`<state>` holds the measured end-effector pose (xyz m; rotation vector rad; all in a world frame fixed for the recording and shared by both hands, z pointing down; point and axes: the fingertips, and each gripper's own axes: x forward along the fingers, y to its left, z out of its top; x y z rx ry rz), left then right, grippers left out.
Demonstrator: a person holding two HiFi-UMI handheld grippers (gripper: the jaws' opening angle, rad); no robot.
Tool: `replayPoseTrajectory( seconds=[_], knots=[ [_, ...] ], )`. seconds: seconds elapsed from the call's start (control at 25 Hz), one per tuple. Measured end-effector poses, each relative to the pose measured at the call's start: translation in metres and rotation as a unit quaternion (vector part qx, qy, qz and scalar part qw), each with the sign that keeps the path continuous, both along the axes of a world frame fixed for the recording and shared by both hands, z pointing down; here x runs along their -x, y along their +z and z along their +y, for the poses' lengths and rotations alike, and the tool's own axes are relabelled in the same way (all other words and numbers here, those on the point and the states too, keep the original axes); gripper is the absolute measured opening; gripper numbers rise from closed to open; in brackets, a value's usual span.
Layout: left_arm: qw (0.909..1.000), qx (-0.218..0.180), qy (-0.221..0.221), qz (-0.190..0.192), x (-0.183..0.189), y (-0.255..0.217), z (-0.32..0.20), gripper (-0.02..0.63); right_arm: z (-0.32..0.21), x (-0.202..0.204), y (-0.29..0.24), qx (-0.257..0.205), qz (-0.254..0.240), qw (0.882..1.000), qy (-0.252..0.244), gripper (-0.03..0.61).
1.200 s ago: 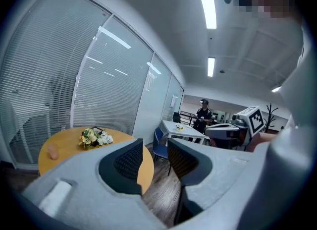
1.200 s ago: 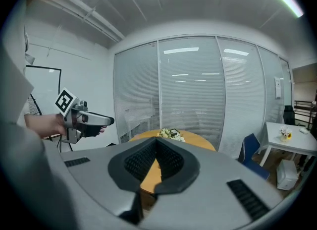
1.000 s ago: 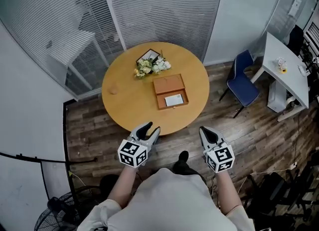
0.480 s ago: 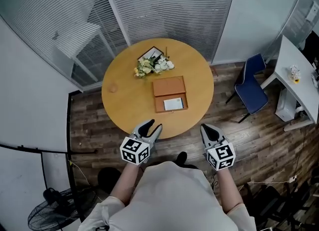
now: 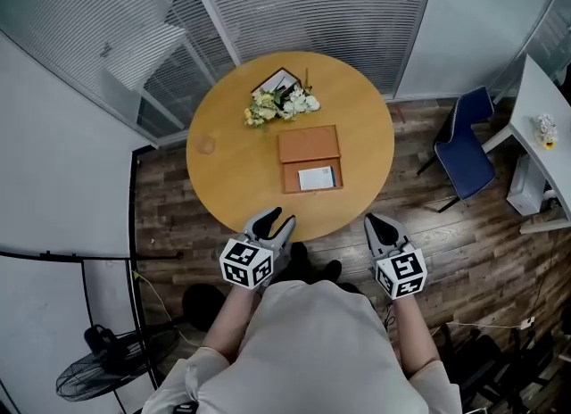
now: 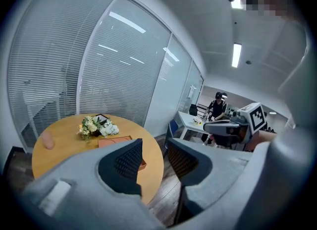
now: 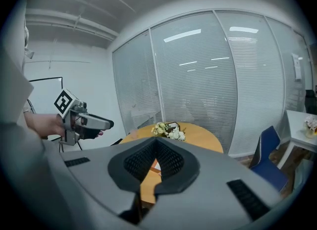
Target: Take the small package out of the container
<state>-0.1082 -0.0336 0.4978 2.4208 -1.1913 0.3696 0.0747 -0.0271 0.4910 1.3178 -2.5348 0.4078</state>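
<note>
On the round wooden table [image 5: 232, 167], toward its far side, lay a bunch of pale flowers [image 5: 282, 104] against a dark framed card [image 5: 275, 82]. A small pinkish object [image 5: 207, 144] sat near the left edge. Just nearer than the flowers stood the orange-brown container [image 5: 309, 144], open, its lid flat on the far side. The small package [image 5: 317, 178], white, lay in its near half. Only bare tabletop lay between it and the grippers. The left gripper [image 5: 271, 223] hung at the table's near edge, jaws spread and empty. The right gripper [image 5: 380, 227] hung just off it, jaw tips pressed together on nothing. A blue chair [image 5: 468, 149] and white desk [image 5: 544, 118] stood to the right, with a floor fan [image 5: 89, 376] at the near left.
</note>
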Motion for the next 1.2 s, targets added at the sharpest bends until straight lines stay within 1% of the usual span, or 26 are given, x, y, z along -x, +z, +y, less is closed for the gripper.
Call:
replayPoseTrajectory(
  seconds=[0.32, 0.48, 0.6, 0.92, 1.2],
  knots=[
    [0.9995, 0.028, 0.012, 0.0, 0.006, 0.027, -0.048, 0.155, -0.04, 0.01, 0.02, 0.022, 0.005, 1.0, 0.009, 0.004],
    [0.9988, 0.035, 0.03, -0.017, 0.007, 0.048, -0.078, 0.156, -0.064, 0.019, 0.033, 0.034, 0.014, 0.999, 0.01, 0.003],
    [0.9969, 0.055, 0.05, -0.027, 0.005, 0.073, -0.104, 0.155, -0.084, 0.024, 0.042, 0.046, 0.02, 0.999, 0.014, 0.003],
    [0.9876, 0.114, 0.098, -0.046, 0.003, 0.14, -0.159, 0.156, -0.123, 0.027, 0.079, 0.09, 0.032, 0.994, 0.053, 0.003],
    [0.9735, 0.171, 0.136, -0.067, 0.005, 0.203, -0.176, 0.164, -0.133, 0.038, 0.109, 0.13, 0.044, 0.989, 0.062, 0.003]
  ],
)
